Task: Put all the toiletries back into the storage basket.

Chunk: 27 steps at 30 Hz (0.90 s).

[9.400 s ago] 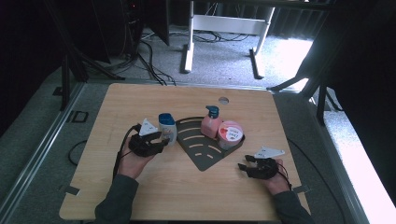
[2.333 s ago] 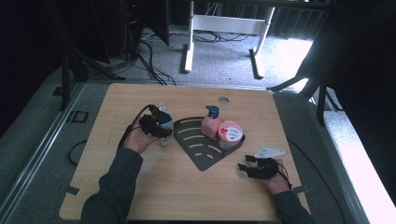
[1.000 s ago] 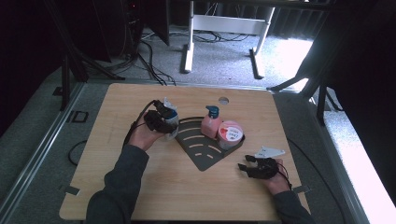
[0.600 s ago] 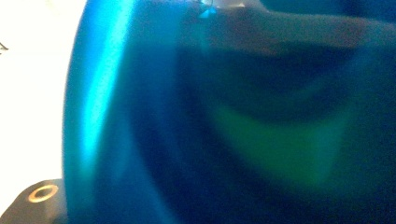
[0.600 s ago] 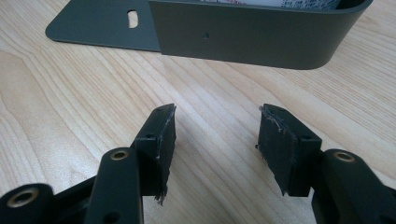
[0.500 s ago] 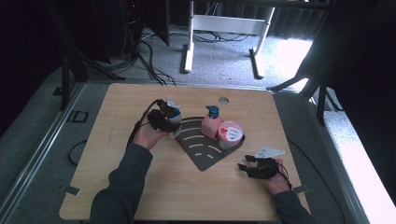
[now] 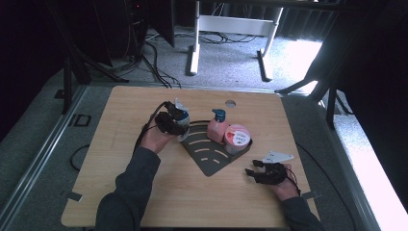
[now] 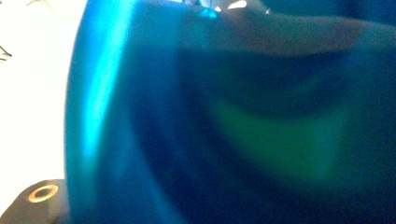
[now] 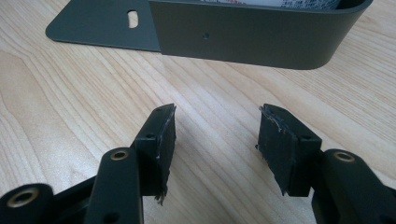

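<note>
My left gripper is shut on a pale bottle with a blue top, held upright at the left edge of the dark fan-shaped rack. Up close in the left gripper view, the bottle's blue and green surface is blurred. A pink pump bottle and a pink-lidded tub stand in the rack's back corner. My right gripper rests low on the table, right of the rack. It stands open with bare wood between its pads, and it points at the rack's curved wall.
The wooden table has a small round hole near its far edge. A person's sleeves reach in from the front edge. Cables and metal stand legs lie on the floor beyond the table.
My left gripper has carried the bottle rightward and slightly farther away, from left of the rack up to its left edge. The right gripper has not moved.
</note>
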Available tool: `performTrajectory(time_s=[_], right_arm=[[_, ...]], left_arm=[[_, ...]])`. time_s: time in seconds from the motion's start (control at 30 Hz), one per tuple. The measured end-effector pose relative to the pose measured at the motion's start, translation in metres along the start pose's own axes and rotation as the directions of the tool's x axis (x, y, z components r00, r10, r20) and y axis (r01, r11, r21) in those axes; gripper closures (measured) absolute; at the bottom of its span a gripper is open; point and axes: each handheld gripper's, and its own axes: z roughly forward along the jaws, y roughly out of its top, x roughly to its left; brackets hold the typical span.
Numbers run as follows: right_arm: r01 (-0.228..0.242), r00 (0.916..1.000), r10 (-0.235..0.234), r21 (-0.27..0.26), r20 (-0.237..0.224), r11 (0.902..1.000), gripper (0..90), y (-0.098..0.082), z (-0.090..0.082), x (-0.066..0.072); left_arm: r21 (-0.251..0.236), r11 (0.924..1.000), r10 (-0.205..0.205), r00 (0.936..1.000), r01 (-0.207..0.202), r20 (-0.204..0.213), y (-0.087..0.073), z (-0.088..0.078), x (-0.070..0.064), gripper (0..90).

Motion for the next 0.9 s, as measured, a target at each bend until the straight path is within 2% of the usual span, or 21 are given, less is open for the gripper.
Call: performTrajectory(time_s=[0.4,0.9], right_arm=[[-0.001,1.0000,0.001,0.000,-0.001,1.0000,46.0,0.000,0.000,0.000],[-0.002,1.0000,0.002,0.000,-0.002,1.0000,46.0,0.000,0.000,0.000]], left_arm=[[0.000,1.0000,0.001,1.0000,-0.001,0.004,0.006,0.007,-0.003,54.9],[-0.017,0.9997,-0.019,0.9998,0.019,-0.001,0.009,0.014,-0.003,55.0]])
